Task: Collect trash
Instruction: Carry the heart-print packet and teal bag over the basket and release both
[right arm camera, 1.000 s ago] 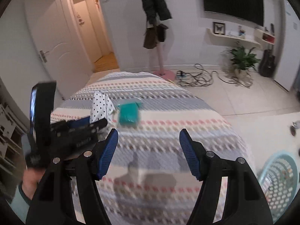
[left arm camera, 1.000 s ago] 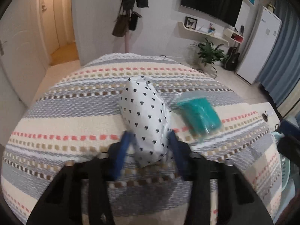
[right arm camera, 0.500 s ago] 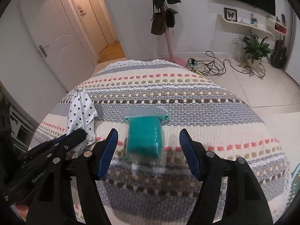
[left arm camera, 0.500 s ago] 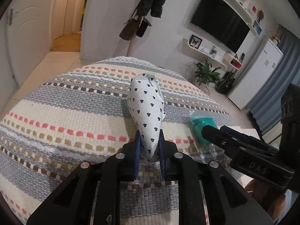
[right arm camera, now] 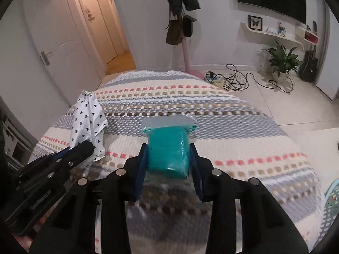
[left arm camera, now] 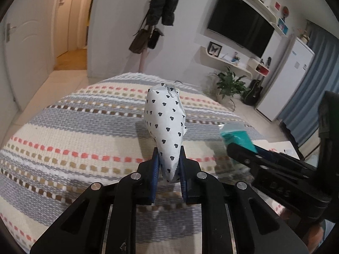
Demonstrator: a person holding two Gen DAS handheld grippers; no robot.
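A white packet with black hearts (left arm camera: pixel 164 114) stands tilted over the striped blanket (left arm camera: pixel 74 139), its lower end pinched by my left gripper (left arm camera: pixel 168 158), which is shut on it. The same packet (right arm camera: pixel 89 116) and the left gripper (right arm camera: pixel 82 148) show at the left of the right wrist view. A teal packet in clear plastic (right arm camera: pixel 167 139) lies on the blanket between the fingers of my right gripper (right arm camera: pixel 168 154). Its jaws are closing, and the pads touch the packet's sides. In the left wrist view the teal packet (left arm camera: pixel 237 135) is partly hidden behind the right gripper (left arm camera: pixel 243 150).
A pale green mesh basket (right arm camera: pixel 331 199) stands on the floor past the blanket's right edge. Beyond the far edge are a coat stand (right arm camera: pixel 186 48), loose cables (right arm camera: pixel 235 80) and a potted plant (right arm camera: pixel 279 59). A white door (right arm camera: pixel 55 48) is on the left.
My left gripper has shut on the white heart packet and raised it slightly. My right gripper has come down over the teal packet and its jaws have narrowed onto it.
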